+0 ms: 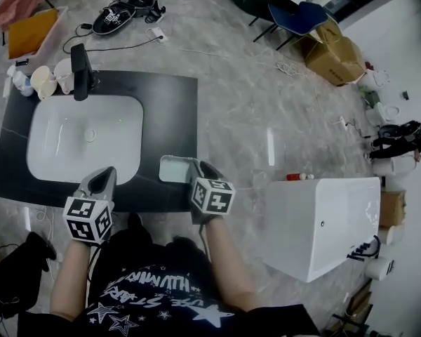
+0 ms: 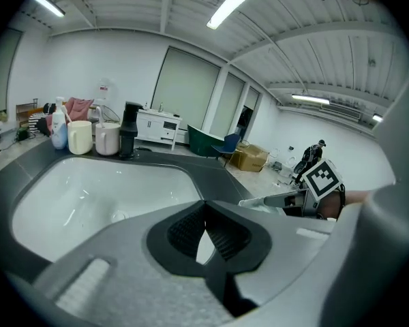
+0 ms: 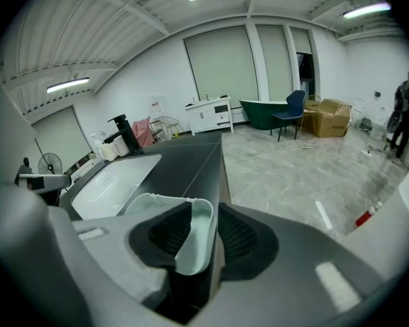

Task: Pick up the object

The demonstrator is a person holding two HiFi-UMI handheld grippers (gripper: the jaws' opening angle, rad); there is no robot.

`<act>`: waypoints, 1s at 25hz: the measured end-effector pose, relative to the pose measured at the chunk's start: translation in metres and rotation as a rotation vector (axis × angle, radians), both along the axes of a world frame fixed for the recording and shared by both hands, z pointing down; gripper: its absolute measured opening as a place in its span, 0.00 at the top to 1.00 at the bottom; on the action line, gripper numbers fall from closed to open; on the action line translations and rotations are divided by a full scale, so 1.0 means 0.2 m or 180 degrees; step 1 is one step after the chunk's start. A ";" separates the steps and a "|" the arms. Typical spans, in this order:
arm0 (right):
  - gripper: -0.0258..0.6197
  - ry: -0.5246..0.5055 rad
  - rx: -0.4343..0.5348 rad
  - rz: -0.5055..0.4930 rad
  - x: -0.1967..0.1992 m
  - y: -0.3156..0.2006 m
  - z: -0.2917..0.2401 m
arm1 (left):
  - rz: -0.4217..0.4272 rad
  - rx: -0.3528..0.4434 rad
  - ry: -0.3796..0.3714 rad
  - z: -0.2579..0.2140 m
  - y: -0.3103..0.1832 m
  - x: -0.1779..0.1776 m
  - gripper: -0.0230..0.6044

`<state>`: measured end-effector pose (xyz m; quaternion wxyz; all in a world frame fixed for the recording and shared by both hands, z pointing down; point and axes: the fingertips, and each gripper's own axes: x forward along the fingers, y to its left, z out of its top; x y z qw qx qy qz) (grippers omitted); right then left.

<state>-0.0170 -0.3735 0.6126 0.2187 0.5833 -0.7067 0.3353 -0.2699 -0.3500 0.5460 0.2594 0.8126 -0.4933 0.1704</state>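
A pale green shallow tray (image 1: 173,168) lies on the near right corner of the dark counter (image 1: 172,111). My right gripper (image 1: 196,167) straddles the tray's right wall (image 3: 194,237): the left pad lies against its inner face, while a thin dark gap shows at the right pad, so the jaws stand open around it. My left gripper (image 1: 104,176) hovers at the counter's near edge in front of the white sink (image 1: 63,142). Its pads (image 2: 221,240) meet with nothing between them, and the tray (image 2: 269,200) shows off to its right.
A black faucet (image 1: 81,71) and two pale cups (image 1: 52,81) stand behind the sink, with a bottle (image 1: 19,81) beside them. A white cabinet (image 1: 330,223) stands to the right across a gap of marble floor. Cables, shoes and cardboard boxes (image 1: 333,56) lie beyond.
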 end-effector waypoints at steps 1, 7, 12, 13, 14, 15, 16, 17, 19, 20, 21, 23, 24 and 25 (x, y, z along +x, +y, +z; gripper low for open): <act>0.77 0.0033 -0.0035 0.0025 0.00 0.00 0.02 | 0.0029 -0.0012 0.0000 0.01 -0.01 0.00 0.95; 0.80 0.0136 -0.0217 0.0212 0.02 0.02 0.10 | 0.0111 -0.0050 0.0019 0.05 -0.02 -0.03 0.95; 0.92 0.0250 -0.0219 0.0349 0.05 0.03 0.09 | 0.0111 -0.0060 0.0022 0.06 -0.01 -0.04 0.95; 0.92 0.0260 -0.0224 0.0356 0.06 0.03 0.09 | 0.0099 -0.0057 0.0022 0.05 -0.01 -0.05 0.95; 0.92 0.0266 -0.0232 0.0357 0.06 0.04 0.09 | 0.0082 -0.0055 0.0023 0.04 0.00 -0.05 0.95; 0.92 0.0272 -0.0236 0.0350 0.07 0.04 0.08 | 0.0061 -0.0052 0.0024 0.04 0.00 -0.05 0.95; 0.93 0.0276 -0.0233 0.0338 0.07 0.05 0.07 | 0.0038 -0.0046 0.0025 0.03 0.01 -0.06 0.95; 0.93 0.0278 -0.0223 0.0322 0.07 0.05 0.06 | 0.0013 -0.0035 0.0026 0.02 0.02 -0.06 0.95; 0.93 0.0265 -0.0186 0.0284 0.08 0.04 0.03 | -0.0044 -0.0003 0.0025 0.00 0.03 -0.06 0.95; 0.93 0.0252 -0.0163 0.0264 0.08 0.04 0.02 | -0.0078 0.0015 0.0024 -0.01 0.04 -0.06 0.95; 0.93 0.0235 -0.0142 0.0241 0.09 0.03 0.01 | -0.0115 0.0033 0.0024 -0.02 0.05 -0.06 0.95; 0.93 0.0198 -0.0102 0.0190 0.09 0.02 -0.02 | -0.0192 0.0067 0.0027 -0.04 0.07 -0.06 0.95; 0.93 0.0182 -0.0080 0.0158 0.10 0.02 -0.04 | -0.0230 0.0086 0.0028 -0.05 0.09 -0.05 0.95; 0.93 0.0167 -0.0055 0.0121 0.10 0.01 -0.06 | -0.0266 0.0106 0.0028 -0.06 0.10 -0.04 0.95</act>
